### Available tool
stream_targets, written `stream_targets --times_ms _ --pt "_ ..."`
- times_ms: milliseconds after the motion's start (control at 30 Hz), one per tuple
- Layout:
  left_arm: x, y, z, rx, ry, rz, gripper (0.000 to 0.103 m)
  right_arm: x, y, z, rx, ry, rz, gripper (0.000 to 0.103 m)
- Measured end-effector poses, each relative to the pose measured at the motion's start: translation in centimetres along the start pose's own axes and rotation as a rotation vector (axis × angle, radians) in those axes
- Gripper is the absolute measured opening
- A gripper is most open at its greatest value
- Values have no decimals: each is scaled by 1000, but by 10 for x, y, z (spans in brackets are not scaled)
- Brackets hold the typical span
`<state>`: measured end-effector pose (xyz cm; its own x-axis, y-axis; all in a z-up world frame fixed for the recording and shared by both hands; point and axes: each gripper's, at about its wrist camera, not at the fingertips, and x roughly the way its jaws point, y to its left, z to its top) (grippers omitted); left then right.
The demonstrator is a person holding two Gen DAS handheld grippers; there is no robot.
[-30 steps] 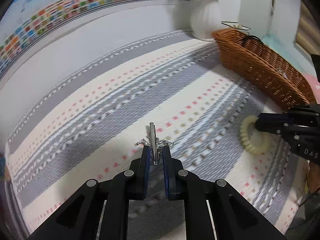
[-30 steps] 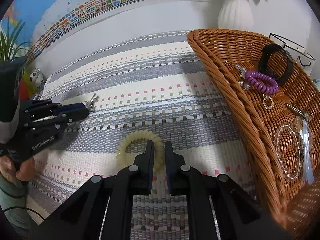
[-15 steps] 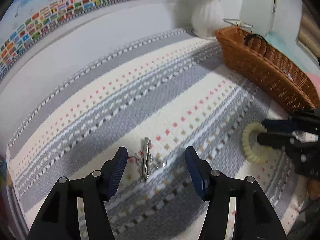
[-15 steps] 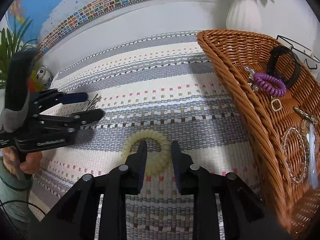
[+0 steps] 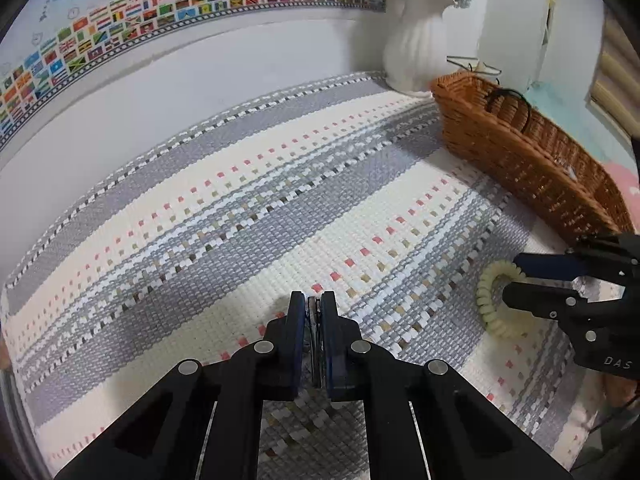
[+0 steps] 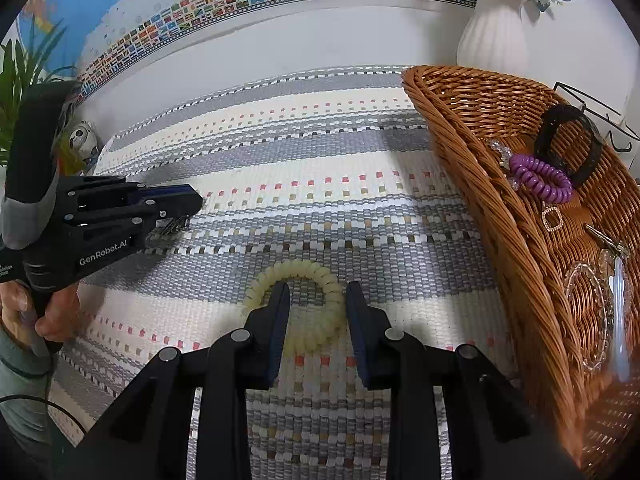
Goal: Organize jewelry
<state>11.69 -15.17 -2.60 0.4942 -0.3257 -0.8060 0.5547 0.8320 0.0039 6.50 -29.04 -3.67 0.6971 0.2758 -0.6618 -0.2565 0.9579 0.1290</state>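
Note:
A silver metal clip is pinched between the pads of my left gripper, which is shut on it low over the striped mat. The right wrist view shows that gripper at the left with the clip under its tips. A cream spiral hair tie lies on the mat. My right gripper straddles its right side, one finger inside the ring and one outside. Its jaws are opening and the pads stand off the coil. In the left wrist view the hair tie lies at the right.
A brown wicker basket stands on the right and holds a purple spiral tie, a black band and bead bracelets. A white vase stands behind it. A plant and a small figurine are at far left.
My left gripper let go of the clip, opened wide over it, then shut on it again lower down. My right gripper's jaws parted around the hair tie's side.

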Motion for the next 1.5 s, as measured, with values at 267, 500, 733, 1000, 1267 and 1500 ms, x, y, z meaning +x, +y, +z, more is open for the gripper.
stream_targets --times_ms 267,500,733,1000,1267,1500 --pt "-21 12 2 -72 -51 -82 7 -6 -12 -3 33 2 14 30" --pt "-25 14 2 -103 -60 -132 7 -1 6 -3 -62 5 -109 20" --pt "-45 19 4 -143 -100 -201 7 -9 11 -8 -71 -12 -66 11" --pt "-73 -8 25 -103 -150 -248 7 -66 0 -2 -39 -122 14 11" --pt "-89 -79 68 15 -181 -301 7 -140 -40 -5 24 -266 -68 11" --pt "-67 -159 107 120 -150 -364 7 -179 -113 -7 133 -314 -188 11"
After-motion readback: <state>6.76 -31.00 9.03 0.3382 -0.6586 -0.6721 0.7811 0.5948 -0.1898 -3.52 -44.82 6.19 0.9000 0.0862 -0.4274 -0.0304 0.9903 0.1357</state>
